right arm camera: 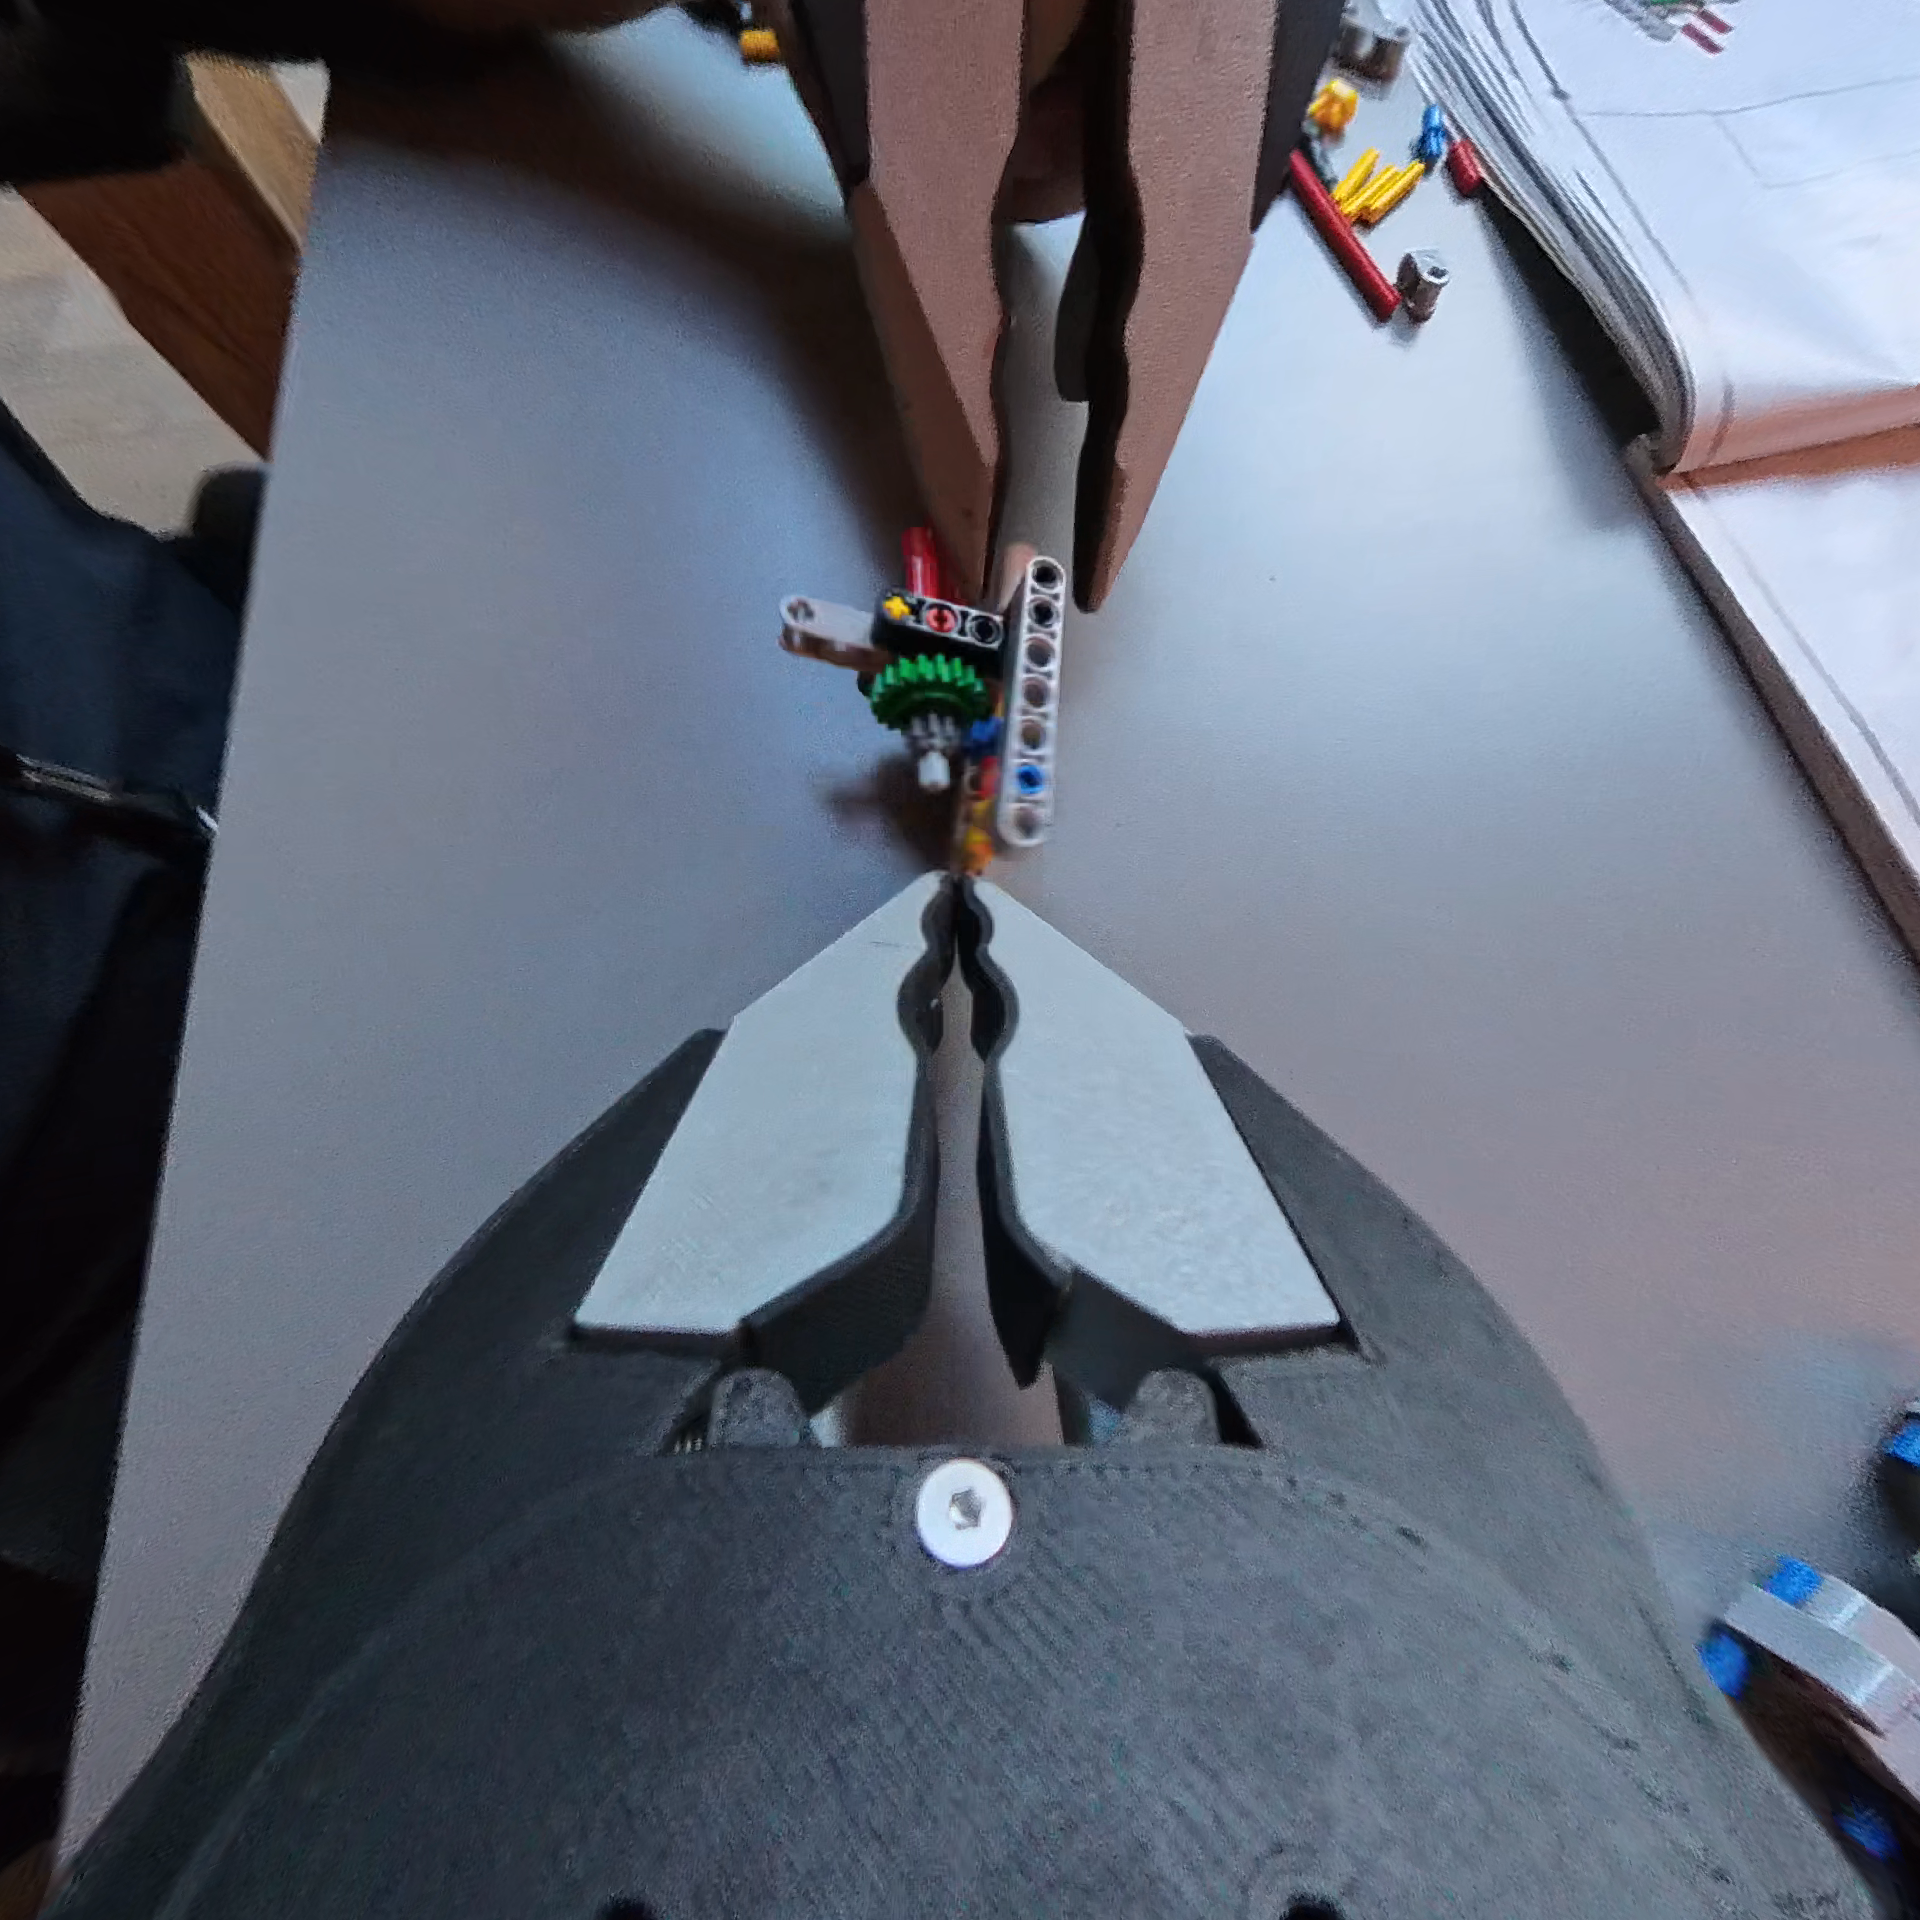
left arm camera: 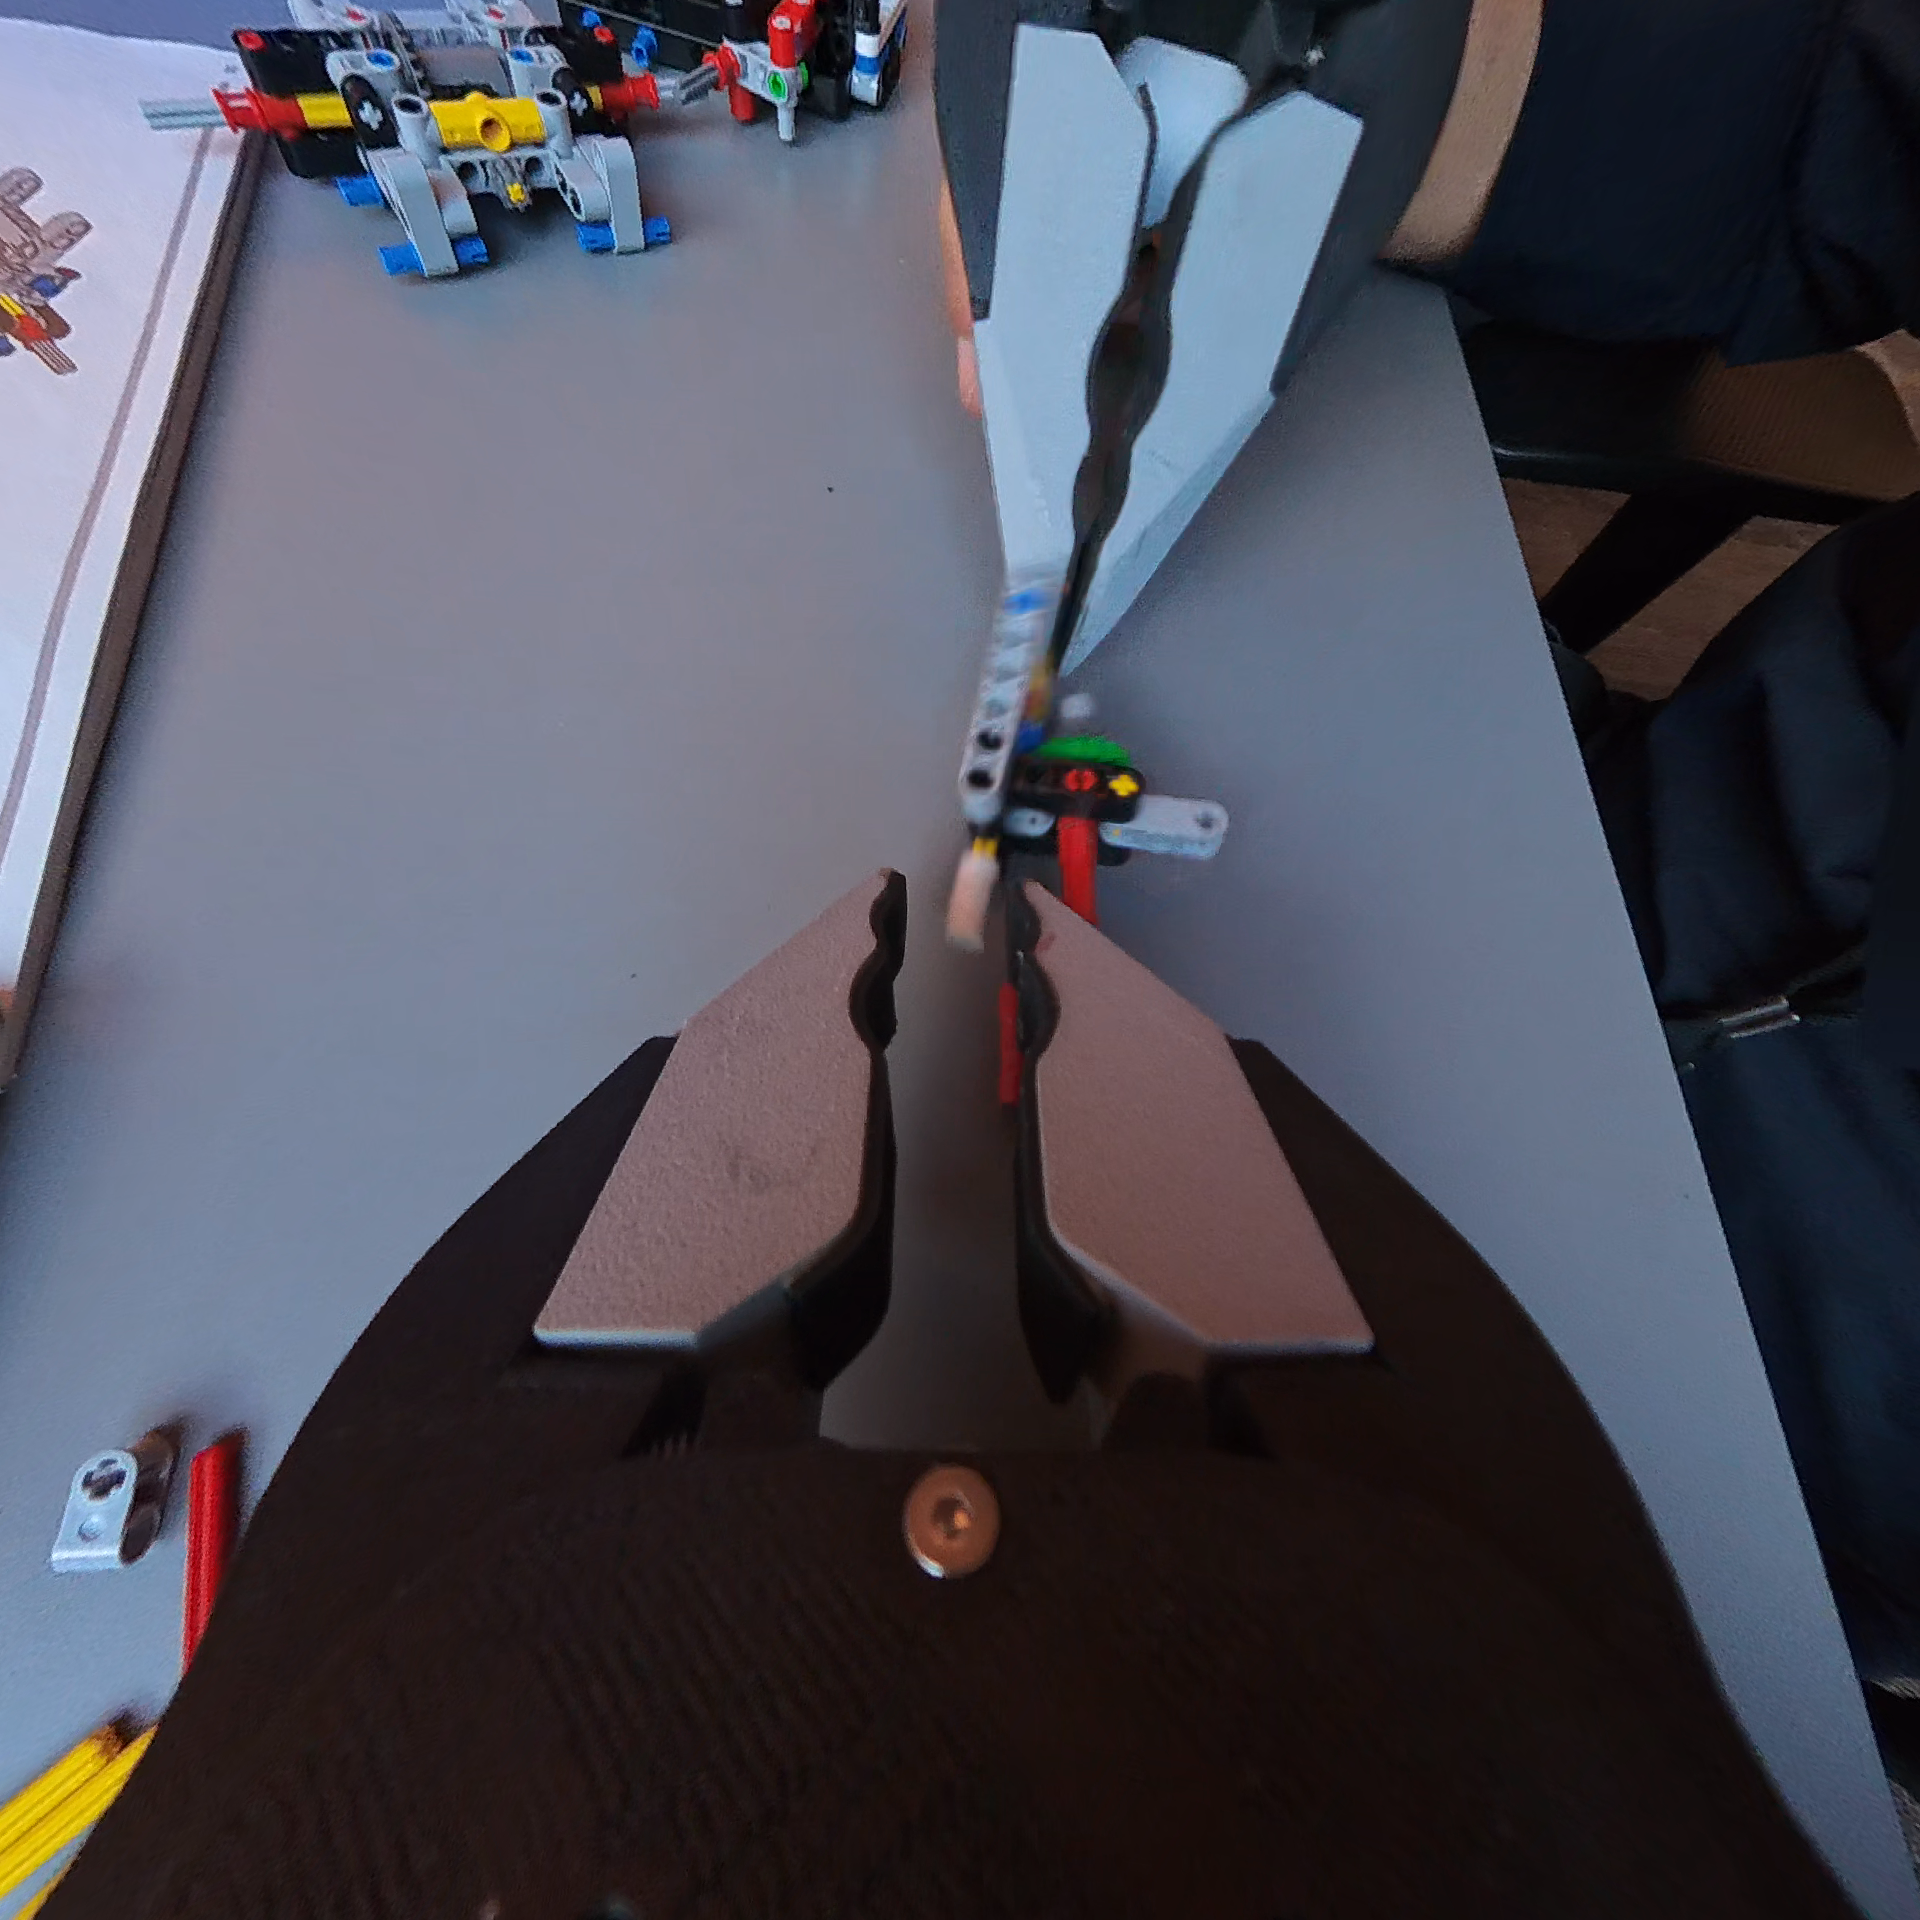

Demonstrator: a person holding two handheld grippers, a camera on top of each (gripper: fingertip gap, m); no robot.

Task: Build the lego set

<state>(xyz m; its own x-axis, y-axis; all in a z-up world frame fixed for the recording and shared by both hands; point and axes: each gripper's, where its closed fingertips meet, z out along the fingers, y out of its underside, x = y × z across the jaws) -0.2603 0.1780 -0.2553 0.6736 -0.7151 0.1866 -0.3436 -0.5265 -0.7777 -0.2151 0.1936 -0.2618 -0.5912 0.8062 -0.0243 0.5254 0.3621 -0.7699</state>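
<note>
A small brick assembly point(left arm camera: 1081, 784) lies between the two grippers: a grey holed beam point(right arm camera: 1039, 686), a black beam, a green gear point(right arm camera: 920, 691) and a red axle point(left arm camera: 1078, 868). My left gripper point(left arm camera: 961, 894) has its jaws apart. The red axle runs along its right pad and a tan pin point(left arm camera: 971, 909) stands between the tips. Bare table shows between these and the left pad. In the right wrist view the left gripper point(right arm camera: 1039, 601) straddles the beam's far end. My right gripper point(right arm camera: 954, 881) is shut, tips meeting at the assembly's near end. It also shows in the left wrist view point(left arm camera: 1055, 655).
A larger built model point(left arm camera: 468, 135) stands far left on the grey table point(left arm camera: 520, 727). An open instruction booklet point(left arm camera: 83, 312) lies along the left edge. Loose parts lie near: a grey connector point(left arm camera: 109, 1512), red axle point(left arm camera: 213, 1527), yellow axles point(left arm camera: 62, 1787). The table's edge point(left arm camera: 1558, 727) runs close on the right.
</note>
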